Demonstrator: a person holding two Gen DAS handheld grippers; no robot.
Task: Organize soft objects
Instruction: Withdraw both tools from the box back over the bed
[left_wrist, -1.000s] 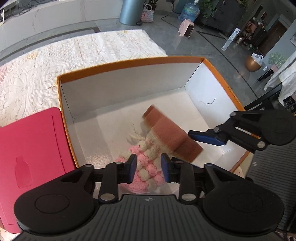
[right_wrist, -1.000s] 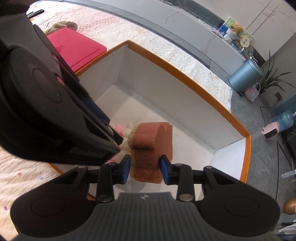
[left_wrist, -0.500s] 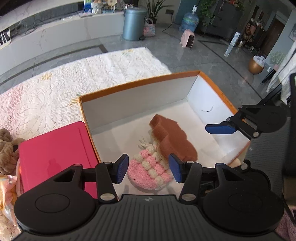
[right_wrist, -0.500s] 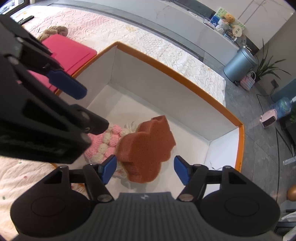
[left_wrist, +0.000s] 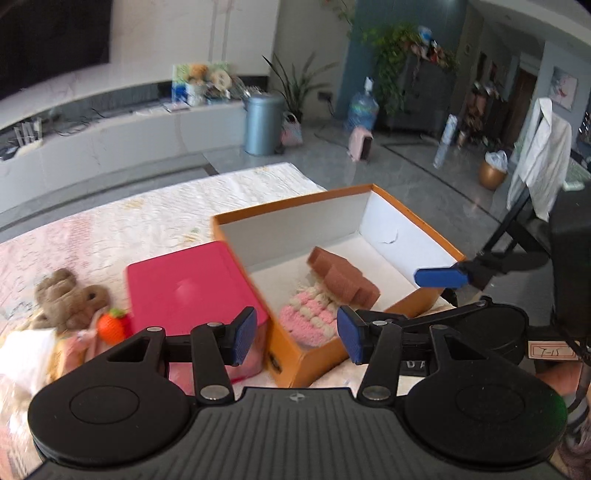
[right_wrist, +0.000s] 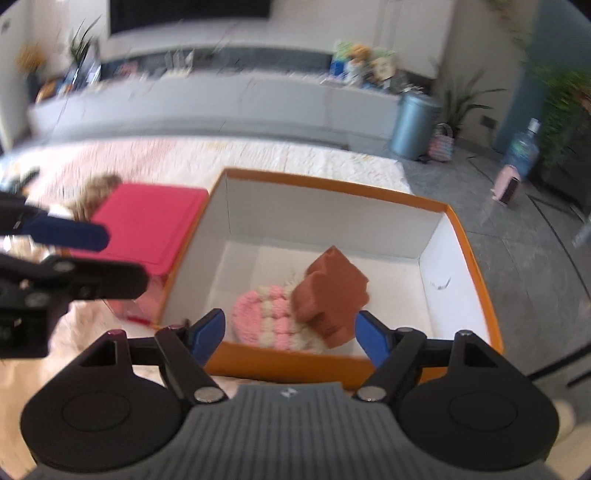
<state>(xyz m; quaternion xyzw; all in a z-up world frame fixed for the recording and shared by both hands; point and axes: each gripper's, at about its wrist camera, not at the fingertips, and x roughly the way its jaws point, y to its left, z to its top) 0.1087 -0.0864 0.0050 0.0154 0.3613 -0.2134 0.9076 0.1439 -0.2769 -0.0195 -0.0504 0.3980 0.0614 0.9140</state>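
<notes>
Inside the orange box (right_wrist: 476, 258) lie two soft things: a pink and cream crocheted piece (right_wrist: 271, 319) near the box's front wall, and a brown sponge (right_wrist: 330, 297) leaning on it, tilted. The left gripper (left_wrist: 295, 334) hangs above the box's near corner with jaws spread and nothing between them. The right gripper (right_wrist: 290, 332) hovers over the box's front wall, jaws spread wide, also bare. A pink lid (left_wrist: 188, 280) lies just beside the box; beyond it sit a brown plush toy (left_wrist: 64, 295) and a small strawberry toy (left_wrist: 112, 326) on the lace-covered bench (left_wrist: 147, 214).
</notes>
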